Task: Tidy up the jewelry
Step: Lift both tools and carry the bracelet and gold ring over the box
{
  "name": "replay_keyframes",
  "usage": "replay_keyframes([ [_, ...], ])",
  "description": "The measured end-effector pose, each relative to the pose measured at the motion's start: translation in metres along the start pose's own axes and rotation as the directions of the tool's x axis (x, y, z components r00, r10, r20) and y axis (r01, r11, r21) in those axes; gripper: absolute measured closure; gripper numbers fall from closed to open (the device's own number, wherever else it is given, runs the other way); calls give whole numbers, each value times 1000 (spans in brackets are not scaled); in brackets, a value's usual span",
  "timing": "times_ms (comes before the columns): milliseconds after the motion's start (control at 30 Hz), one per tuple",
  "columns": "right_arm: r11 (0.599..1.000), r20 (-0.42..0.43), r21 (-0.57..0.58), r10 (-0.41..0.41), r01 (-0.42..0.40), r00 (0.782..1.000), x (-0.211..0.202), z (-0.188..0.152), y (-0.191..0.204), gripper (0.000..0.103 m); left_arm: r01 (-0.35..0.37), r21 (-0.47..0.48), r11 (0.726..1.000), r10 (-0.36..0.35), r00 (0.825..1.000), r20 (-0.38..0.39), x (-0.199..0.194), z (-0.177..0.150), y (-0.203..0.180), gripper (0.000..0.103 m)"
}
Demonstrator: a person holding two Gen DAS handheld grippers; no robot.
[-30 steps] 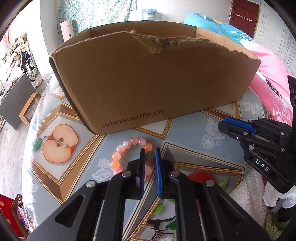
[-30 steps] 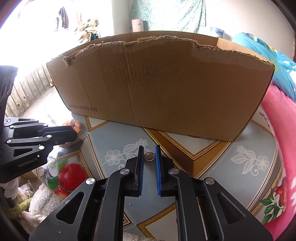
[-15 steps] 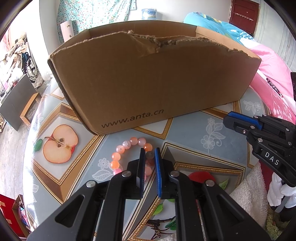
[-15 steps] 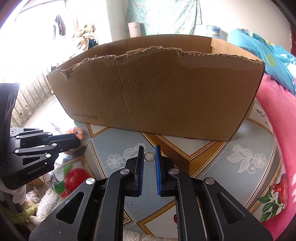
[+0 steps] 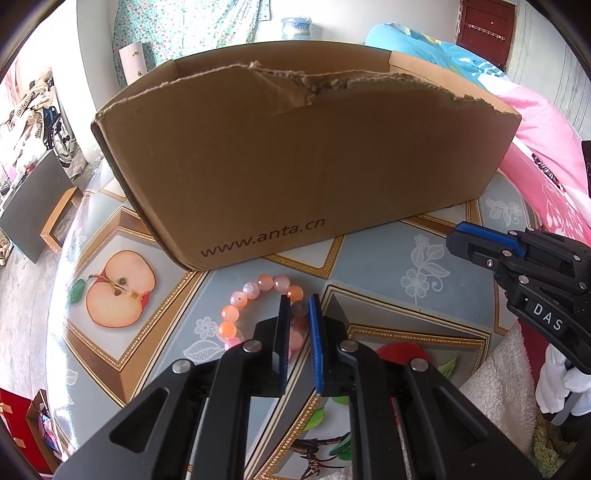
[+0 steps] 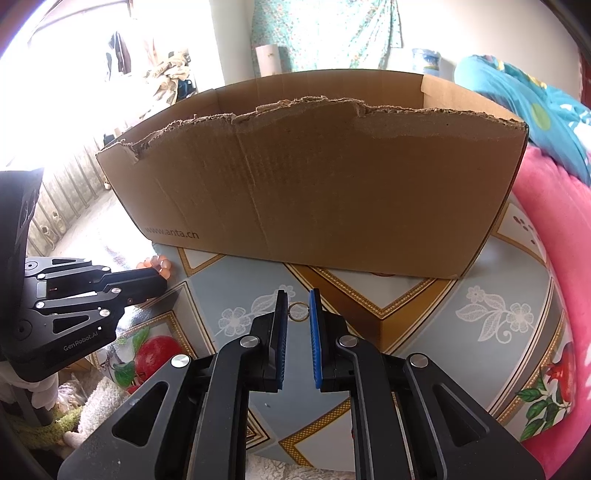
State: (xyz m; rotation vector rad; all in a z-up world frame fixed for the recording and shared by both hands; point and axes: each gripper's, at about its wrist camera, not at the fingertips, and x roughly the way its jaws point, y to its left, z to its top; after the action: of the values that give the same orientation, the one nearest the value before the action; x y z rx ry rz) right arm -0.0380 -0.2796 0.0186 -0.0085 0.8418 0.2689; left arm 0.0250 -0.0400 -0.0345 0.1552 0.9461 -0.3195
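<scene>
A pink and orange bead bracelet (image 5: 255,295) lies on the table in front of a brown cardboard box (image 5: 303,158). My left gripper (image 5: 297,306) is shut on the bracelet's right side, low at the table. In the right wrist view my right gripper (image 6: 298,308) holds a small gold ring (image 6: 298,311) between its blue pads, lifted above the table before the box (image 6: 325,177). The left gripper (image 6: 155,284) shows there at the left edge, with beads (image 6: 157,264) behind it. The right gripper (image 5: 476,240) shows at the right of the left wrist view.
The round table (image 5: 388,258) has a patterned cover with fruit pictures. A pink and teal quilt (image 6: 554,184) lies to the right. A white fluffy cloth (image 5: 498,387) hangs at the table's near edge. A floral curtain (image 6: 325,33) is behind the box.
My right gripper has risen with the ring, so the box top and inside wall show more. My left gripper has stayed on the bracelet.
</scene>
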Motion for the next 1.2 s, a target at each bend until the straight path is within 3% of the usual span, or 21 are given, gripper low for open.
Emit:
replay_keyframes([
  [300, 1000, 16, 22, 10, -10, 1000, -15, 6, -10, 93, 68, -10, 998, -68, 995, 71, -9, -3, 14, 94],
  [567, 996, 73, 77, 49, -54, 996, -48, 18, -22, 93, 208, -2, 978, -204, 961, 188, -54, 2, 32, 94],
  [833, 990, 145, 121, 56, -74, 988, -84, 44, -27, 93, 386, 40, 922, -383, 887, 258, -98, 12, 41, 94],
  [1200, 986, 271, 130, 66, -104, 960, -115, 80, -31, 93, 546, 67, 835, -536, 780, 323, -135, 50, 39, 94],
])
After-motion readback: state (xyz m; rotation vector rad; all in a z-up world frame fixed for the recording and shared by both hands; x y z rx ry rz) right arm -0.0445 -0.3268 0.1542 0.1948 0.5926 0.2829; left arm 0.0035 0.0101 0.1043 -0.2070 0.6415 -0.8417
